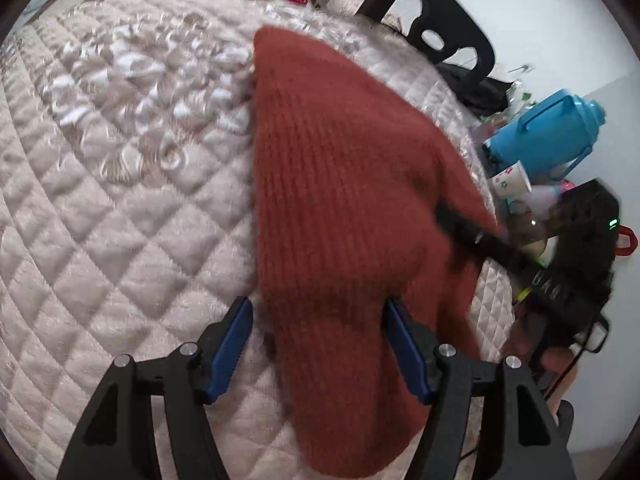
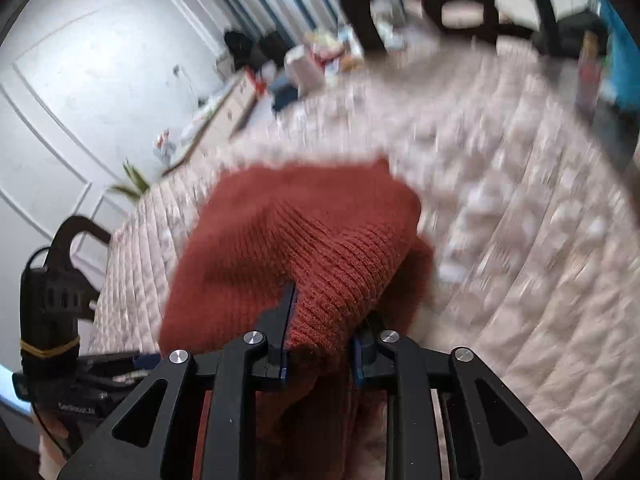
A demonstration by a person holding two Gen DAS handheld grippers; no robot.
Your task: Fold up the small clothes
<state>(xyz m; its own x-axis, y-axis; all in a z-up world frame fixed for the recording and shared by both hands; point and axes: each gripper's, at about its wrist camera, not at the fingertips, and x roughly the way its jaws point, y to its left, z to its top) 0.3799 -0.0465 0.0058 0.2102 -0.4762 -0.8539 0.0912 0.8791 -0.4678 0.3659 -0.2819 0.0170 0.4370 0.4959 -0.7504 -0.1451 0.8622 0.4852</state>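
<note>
A rust-red knitted garment [image 1: 336,184] lies stretched over the quilted pink bed cover [image 1: 120,208]. In the left wrist view my left gripper [image 1: 318,312] is open, its blue pads on either side of the garment's near end, which drapes between them. My right gripper [image 1: 472,236] shows at the right, gripping the garment's edge. In the right wrist view my right gripper [image 2: 324,320] is shut on a bunched fold of the red garment [image 2: 296,224], lifted over the cover [image 2: 520,220]. The view is blurred.
A black chair [image 1: 432,28] stands past the bed's far edge. A blue thermos jug [image 1: 548,132] and a cup [image 1: 512,180] stand at the right with clutter. Another black chair back [image 2: 448,4] and a white panelled door [image 2: 72,100] show in the right view.
</note>
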